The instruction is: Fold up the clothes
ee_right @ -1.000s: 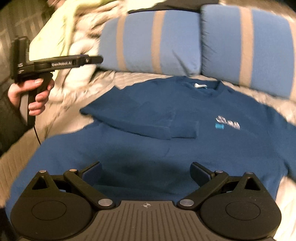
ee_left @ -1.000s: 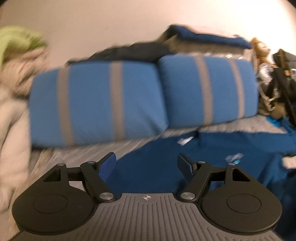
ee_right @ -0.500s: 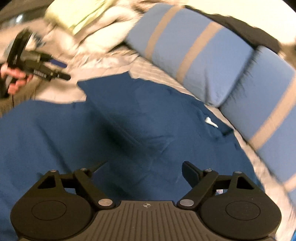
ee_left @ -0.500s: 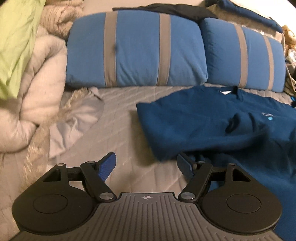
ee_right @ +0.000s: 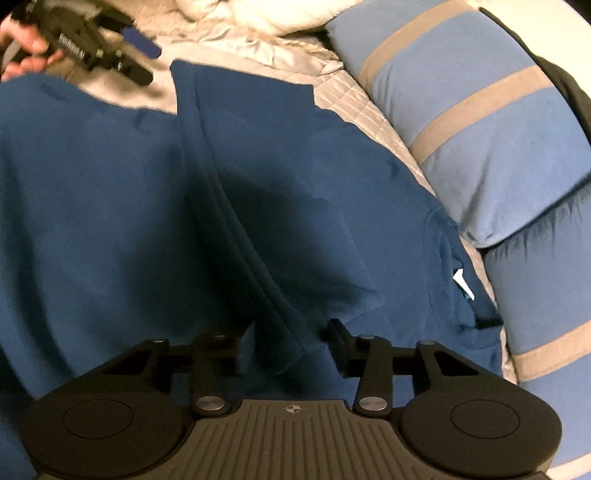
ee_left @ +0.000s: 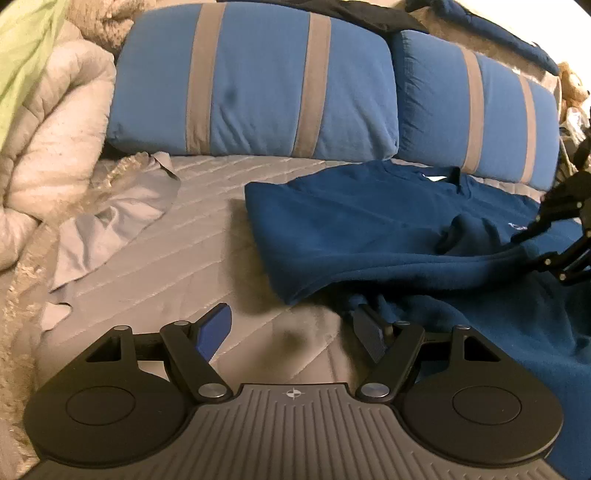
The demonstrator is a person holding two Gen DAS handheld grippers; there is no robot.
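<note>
A dark blue sweatshirt lies on the grey quilted bed, one sleeve folded across its chest. My left gripper is open and empty, low over the bed, its right finger touching the shirt's folded left edge. In the right wrist view my right gripper is open, its fingers on either side of the folded sleeve's end. The shirt fills that view; its collar with a white tag is at the right. The left gripper shows at the top left, the right gripper's linkage at the left view's right edge.
Two blue pillows with grey stripes stand behind the shirt. A bunched white duvet and a grey cloth lie at the left. Dark clothes rest on top of the pillows. Bare quilt lies left of the shirt.
Both grippers have dropped down close to the shirt. The left one moved to its folded left edge; the right one moved in around the folded sleeve's end and narrowed somewhat.
</note>
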